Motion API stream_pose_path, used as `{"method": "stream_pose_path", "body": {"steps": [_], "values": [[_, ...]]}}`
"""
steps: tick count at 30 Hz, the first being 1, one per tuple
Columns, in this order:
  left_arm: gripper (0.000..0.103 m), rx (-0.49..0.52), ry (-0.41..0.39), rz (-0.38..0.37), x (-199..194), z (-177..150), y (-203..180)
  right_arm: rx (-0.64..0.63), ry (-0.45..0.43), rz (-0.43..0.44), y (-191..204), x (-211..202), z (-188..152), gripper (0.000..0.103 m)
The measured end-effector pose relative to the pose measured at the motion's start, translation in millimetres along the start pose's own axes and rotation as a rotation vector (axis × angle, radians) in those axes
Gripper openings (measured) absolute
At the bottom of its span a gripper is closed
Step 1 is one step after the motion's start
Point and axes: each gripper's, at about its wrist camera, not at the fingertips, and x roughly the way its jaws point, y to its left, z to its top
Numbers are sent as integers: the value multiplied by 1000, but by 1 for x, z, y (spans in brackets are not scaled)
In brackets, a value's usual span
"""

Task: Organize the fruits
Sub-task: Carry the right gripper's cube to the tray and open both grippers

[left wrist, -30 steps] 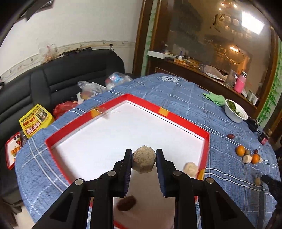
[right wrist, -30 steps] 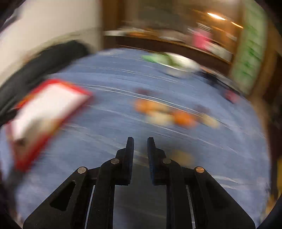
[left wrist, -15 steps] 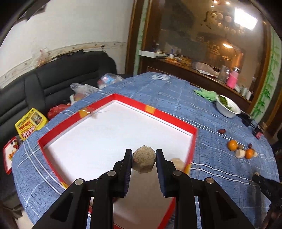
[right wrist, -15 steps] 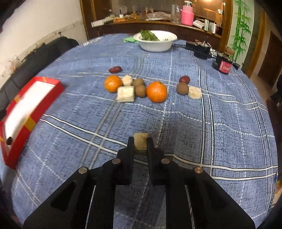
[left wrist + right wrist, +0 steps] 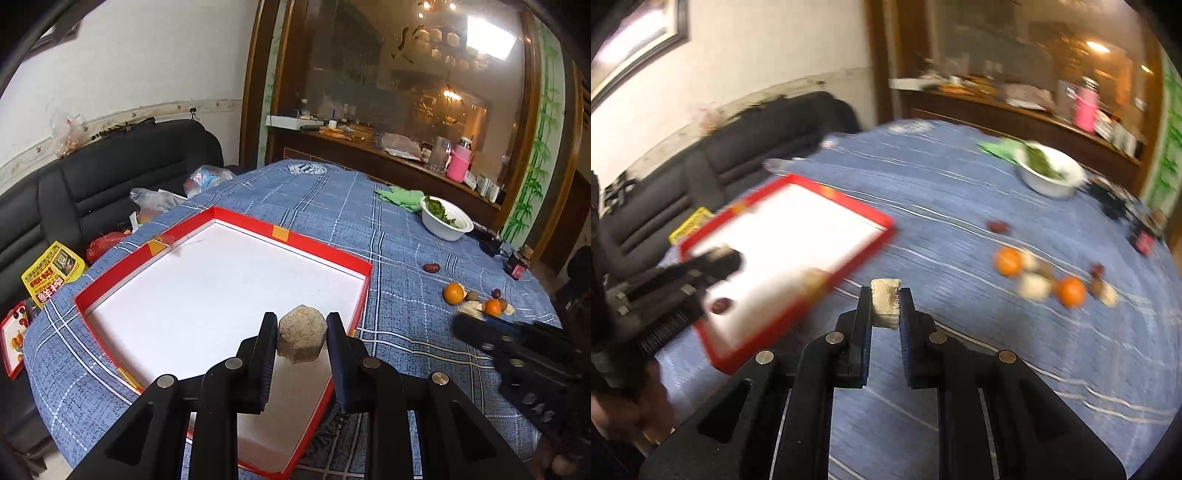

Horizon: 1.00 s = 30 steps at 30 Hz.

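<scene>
My left gripper [image 5: 301, 325] is shut on a tan faceted lump [image 5: 302, 334], held above the near part of the red-rimmed white tray [image 5: 325, 251]. My right gripper [image 5: 885, 301] is shut on a pale squarish chunk [image 5: 885, 303], lifted over the blue checked cloth just right of the tray [image 5: 882, 221]. In the blurred right wrist view a dark red date [image 5: 720, 305] and a tan piece [image 5: 812, 282] lie in the tray's near corner, beside my left gripper [image 5: 729, 258]. Two oranges [image 5: 453, 292] and several small fruits sit in a cluster at the right.
A white bowl of greens [image 5: 447, 218] and a green cloth [image 5: 400, 195] stand at the table's far right, with a lone date [image 5: 430, 267] and a dark jar [image 5: 517, 264] nearby. A black sofa [image 5: 74, 192] with bags borders the left side.
The right gripper shut on the pale chunk, lifted it and swung left toward the tray. The left gripper drifted slightly with its lump still held; the tray's near pieces slid out of its view.
</scene>
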Motion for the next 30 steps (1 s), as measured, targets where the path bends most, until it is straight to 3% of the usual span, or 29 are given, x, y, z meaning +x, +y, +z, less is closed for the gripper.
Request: {"method": "stream_pose_path", "body": {"steps": [7, 30], "values": [[26, -32, -46, -34, -12, 0, 27, -65, -9, 75, 48, 16, 15, 13], [26, -125, 47, 202, 41, 14, 76, -107, 75, 139, 90, 99, 38, 13]]}}
